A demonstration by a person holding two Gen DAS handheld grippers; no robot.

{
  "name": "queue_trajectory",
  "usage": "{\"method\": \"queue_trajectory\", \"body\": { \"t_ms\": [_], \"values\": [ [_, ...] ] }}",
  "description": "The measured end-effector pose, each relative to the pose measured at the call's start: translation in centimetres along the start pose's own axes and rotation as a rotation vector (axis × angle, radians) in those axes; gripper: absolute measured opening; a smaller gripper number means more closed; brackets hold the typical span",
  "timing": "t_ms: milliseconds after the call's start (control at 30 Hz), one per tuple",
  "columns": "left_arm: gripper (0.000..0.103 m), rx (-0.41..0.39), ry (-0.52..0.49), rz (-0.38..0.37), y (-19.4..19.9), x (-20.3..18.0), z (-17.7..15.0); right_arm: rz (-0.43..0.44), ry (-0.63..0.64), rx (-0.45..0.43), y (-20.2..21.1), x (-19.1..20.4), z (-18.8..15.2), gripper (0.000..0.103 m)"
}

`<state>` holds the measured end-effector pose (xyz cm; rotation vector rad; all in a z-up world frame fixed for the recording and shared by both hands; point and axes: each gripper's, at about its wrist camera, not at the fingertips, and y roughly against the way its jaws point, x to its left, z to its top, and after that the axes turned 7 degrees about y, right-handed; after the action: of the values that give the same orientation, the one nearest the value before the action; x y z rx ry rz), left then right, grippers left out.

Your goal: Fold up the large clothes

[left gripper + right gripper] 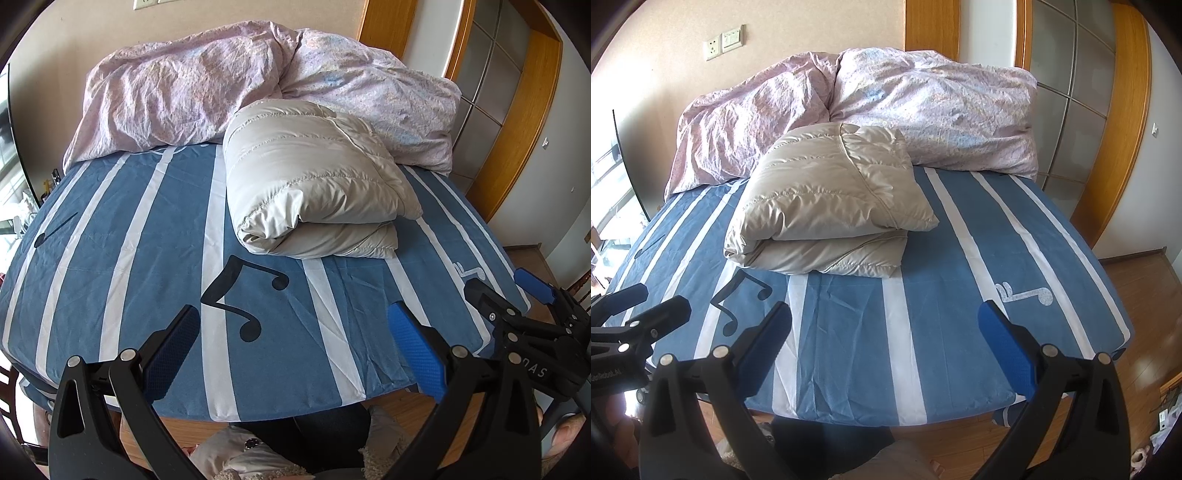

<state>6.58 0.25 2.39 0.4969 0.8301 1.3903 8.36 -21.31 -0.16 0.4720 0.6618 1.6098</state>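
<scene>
My left gripper (295, 339) hangs over the bed's near edge, fingers spread wide, nothing between them. Ahead, the blue-and-white striped sheet (147, 240) with black music notes. On it, mid-bed, the beige down jacket (314, 184) lies folded into a thick bundle, its far side touching the crumpled pink duvet (177, 96) heaped at the wall. My right gripper (886, 339) is spread wide too, empty, also over the near edge, well apart from the jacket (827, 206).
</scene>
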Motion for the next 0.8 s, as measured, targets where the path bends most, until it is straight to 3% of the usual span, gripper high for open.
{"method": "queue_trajectory", "body": {
  "t_ms": [800],
  "values": [
    [0.102, 0.004, -0.001, 0.001, -0.19, 0.05, 0.04, 0.000, 0.001, 0.001, -0.18, 0.13, -0.01, 0.101]
  ]
}}
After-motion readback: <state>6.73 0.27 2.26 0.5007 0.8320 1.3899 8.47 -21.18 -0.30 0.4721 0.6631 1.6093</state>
